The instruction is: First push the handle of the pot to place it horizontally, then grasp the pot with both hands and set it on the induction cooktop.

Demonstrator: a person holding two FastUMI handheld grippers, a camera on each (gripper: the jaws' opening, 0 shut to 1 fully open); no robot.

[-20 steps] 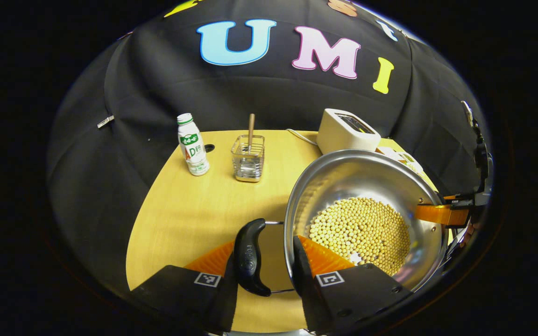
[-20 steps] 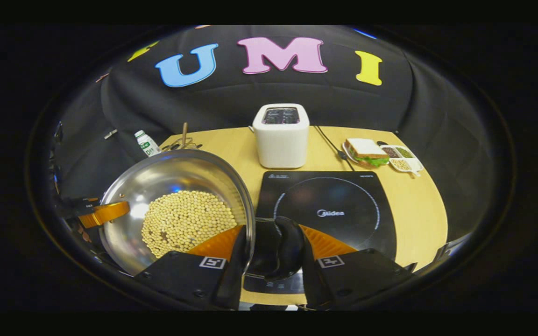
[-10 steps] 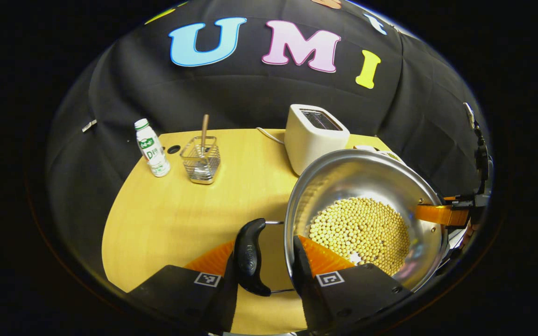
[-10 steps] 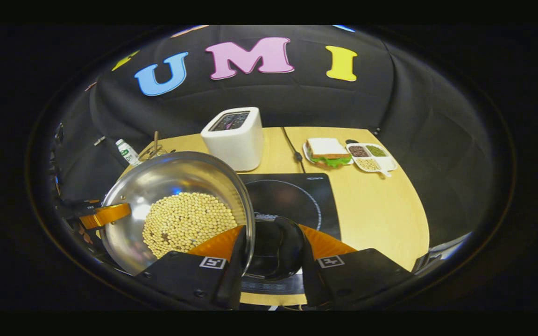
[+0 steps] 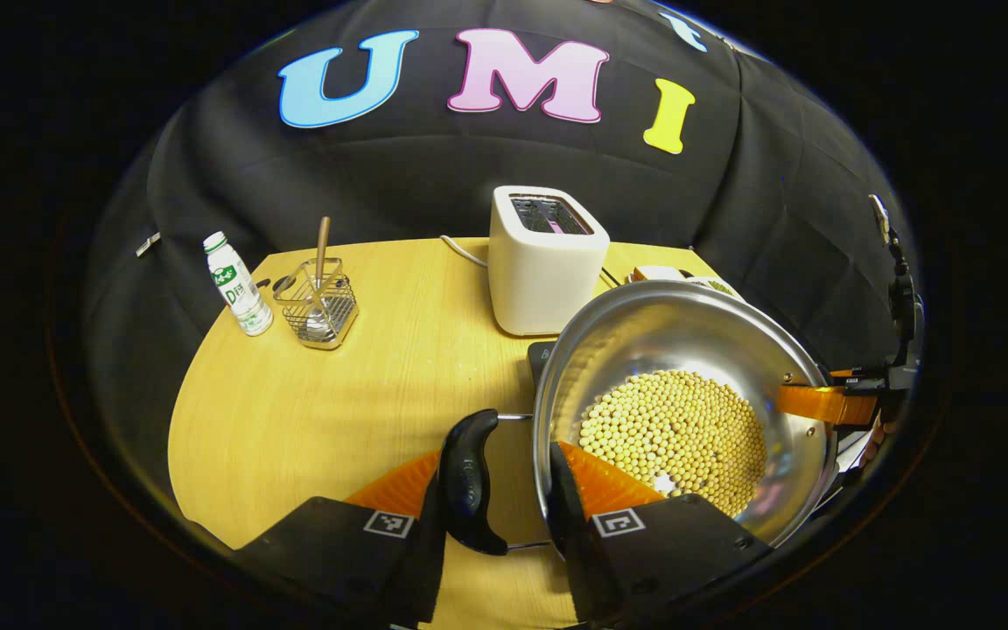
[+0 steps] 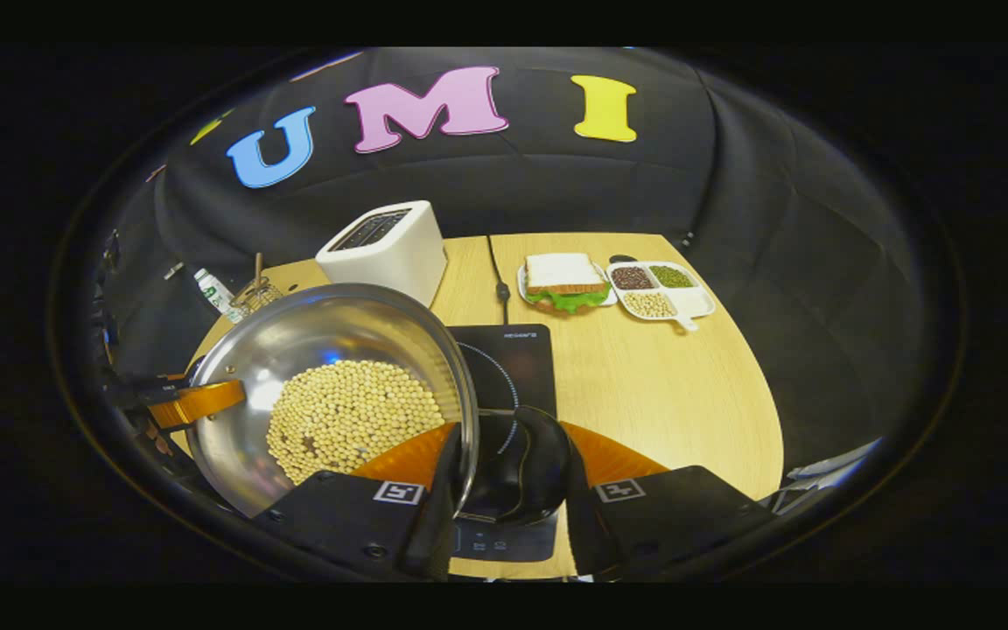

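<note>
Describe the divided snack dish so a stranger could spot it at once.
Start at the white toaster at the back of the wooden table. Beside it lies a sandwich, and touching that, the white dish. It alone has three compartments holding dark, green and pale beans.

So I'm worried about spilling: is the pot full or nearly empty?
Partly filled. The pot holds a shallow layer of soybeans over its bottom, with bare steel wall showing well above them up to the rim.

Silver pot point(image 5: 688, 328) of pale yellow beans point(image 5: 675, 433), white toaster point(image 5: 546, 262), black cooktop point(image 6: 513, 359)
</note>
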